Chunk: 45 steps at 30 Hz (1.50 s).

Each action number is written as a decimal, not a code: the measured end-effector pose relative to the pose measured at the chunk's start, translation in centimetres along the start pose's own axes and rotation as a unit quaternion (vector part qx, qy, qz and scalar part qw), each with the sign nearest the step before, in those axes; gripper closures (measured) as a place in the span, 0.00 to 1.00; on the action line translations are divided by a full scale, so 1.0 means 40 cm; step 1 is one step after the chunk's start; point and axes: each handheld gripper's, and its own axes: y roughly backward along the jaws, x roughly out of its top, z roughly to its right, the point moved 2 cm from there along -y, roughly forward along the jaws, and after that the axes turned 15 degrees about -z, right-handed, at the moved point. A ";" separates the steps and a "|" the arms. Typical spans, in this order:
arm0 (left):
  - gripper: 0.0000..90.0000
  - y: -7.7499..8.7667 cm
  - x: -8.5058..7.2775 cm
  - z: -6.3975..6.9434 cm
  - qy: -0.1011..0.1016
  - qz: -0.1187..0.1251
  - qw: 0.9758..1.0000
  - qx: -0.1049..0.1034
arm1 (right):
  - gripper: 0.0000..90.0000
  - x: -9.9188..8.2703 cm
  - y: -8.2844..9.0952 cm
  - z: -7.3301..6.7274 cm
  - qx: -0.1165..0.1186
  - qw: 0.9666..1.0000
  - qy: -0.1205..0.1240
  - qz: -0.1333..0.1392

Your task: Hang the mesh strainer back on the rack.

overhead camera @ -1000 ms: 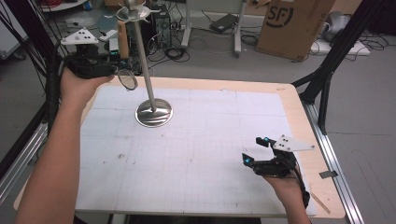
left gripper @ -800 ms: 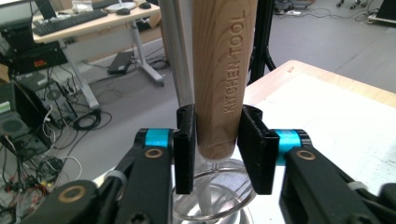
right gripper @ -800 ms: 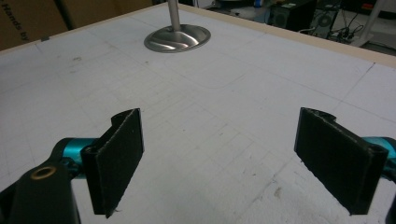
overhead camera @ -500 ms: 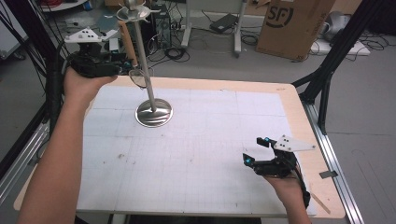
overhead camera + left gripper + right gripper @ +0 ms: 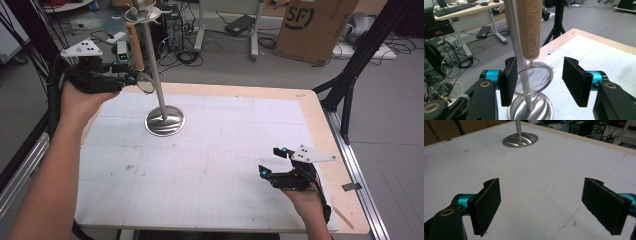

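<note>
The left gripper is held raised at the far left of the table, level with the hanging end of a small round wire-mesh strainer with a light wooden handle. In the left gripper view the jaws stand apart, having just been opening, and their ribbed pads do not press on anything. The strainer hangs upright between them: the wooden handle comes down from above and ends just over the gap, and the thin metal ring with its mesh sits between the two pads. The ring appears to lie close against the pad on the left of that view; whether it touches cannot be told.

The strainer hangs from the top of a tall polished steel stand with a round dished base. The stand's slim pole runs just behind the ring, and its base sits on the table directly beneath the open jaws.

The right gripper rests low at the near right of the white gridded table mat, well apart from the stand. In the right gripper view its jaws are wide apart with only bare mat between them; the steel base lies far ahead of them.
</note>
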 end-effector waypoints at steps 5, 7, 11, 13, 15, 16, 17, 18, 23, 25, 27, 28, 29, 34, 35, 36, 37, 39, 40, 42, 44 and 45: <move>0.46 0.012 -0.014 0.015 -0.002 0.008 1.000 -0.009 | 0.16 0.000 -0.001 0.000 0.000 1.000 0.000 -0.001; 0.44 0.017 -0.017 0.021 -0.003 0.011 1.000 -0.012 | 0.16 0.001 -0.003 -0.002 0.001 1.000 0.002 -0.001; 0.42 0.023 -0.019 0.036 -0.010 0.015 1.000 -0.019 | 0.16 0.001 -0.004 -0.005 0.001 1.000 0.001 -0.004; 0.41 0.024 -0.022 0.043 -0.012 0.017 1.000 -0.024 | 0.16 0.001 -0.004 -0.004 0.000 1.000 0.003 -0.003; 0.40 0.024 -0.025 0.051 -0.014 0.019 0.999 -0.030 | 0.16 0.001 -0.004 -0.004 0.000 1.000 0.003 -0.004; 0.40 0.024 -0.027 0.055 -0.016 0.020 0.999 -0.032 | 0.16 0.001 -0.005 -0.004 0.000 1.000 0.003 -0.004; 0.39 0.023 -0.029 0.059 -0.016 0.021 0.999 -0.035 | 0.16 0.001 -0.005 -0.004 0.000 1.000 0.003 -0.004; 0.39 0.021 -0.032 0.063 -0.016 0.021 0.999 -0.039 | 0.16 0.001 -0.005 -0.005 0.001 1.000 0.002 -0.005; 0.38 0.011 -0.056 0.083 -0.016 0.026 0.998 -0.057 | 0.16 0.001 -0.005 -0.005 0.001 1.000 0.003 -0.005; 0.37 0.005 -0.064 0.089 -0.014 0.026 0.998 -0.062 | 0.16 0.001 -0.006 -0.004 0.001 1.000 0.003 -0.005; 0.36 -0.002 -0.071 0.095 -0.014 0.024 0.997 -0.066 | 0.16 0.001 -0.006 -0.005 0.001 1.000 0.003 -0.004; 0.35 -0.005 -0.074 0.098 -0.014 0.023 0.997 -0.069 | 0.16 0.001 -0.006 -0.005 0.001 1.000 0.003 -0.005; 0.35 -0.008 -0.077 0.102 -0.013 0.024 0.997 -0.071 | 0.16 0.001 -0.005 -0.004 0.001 1.000 0.003 -0.004; 0.33 -0.022 -0.088 0.124 -0.020 0.022 0.996 -0.079 | 0.16 0.001 -0.004 -0.003 0.001 1.000 0.003 -0.004; 0.33 -0.026 -0.091 0.130 -0.022 0.022 0.996 -0.081 | 0.16 0.001 -0.004 -0.003 0.001 1.000 0.003 -0.004; 0.33 -0.030 -0.093 0.134 -0.023 0.022 0.996 -0.083 | 0.16 0.001 -0.004 -0.003 0.000 1.000 0.004 -0.004; 0.33 -0.033 -0.096 0.138 -0.022 0.022 0.996 -0.083 | 0.16 0.001 -0.004 -0.004 0.001 1.000 0.003 -0.004; 0.33 -0.041 -0.102 0.146 -0.025 0.021 0.996 -0.086 | 0.16 0.001 -0.004 -0.004 0.001 1.000 0.003 -0.004; 0.33 -0.045 -0.105 0.148 -0.025 0.021 0.996 -0.088 | 0.16 0.001 -0.003 -0.004 0.001 1.000 0.004 -0.004; 0.33 -0.057 -0.114 0.155 -0.025 0.020 0.995 -0.092 | 0.16 0.001 -0.002 -0.003 0.000 1.000 0.004 -0.003; 0.32 -0.066 -0.120 0.160 -0.026 0.018 0.995 -0.095 | 0.16 0.000 -0.002 -0.003 0.000 1.000 0.002 -0.004; 0.31 -0.070 -0.122 0.163 -0.026 0.016 0.995 -0.094 | 0.16 0.000 -0.002 -0.003 0.000 1.000 0.002 -0.003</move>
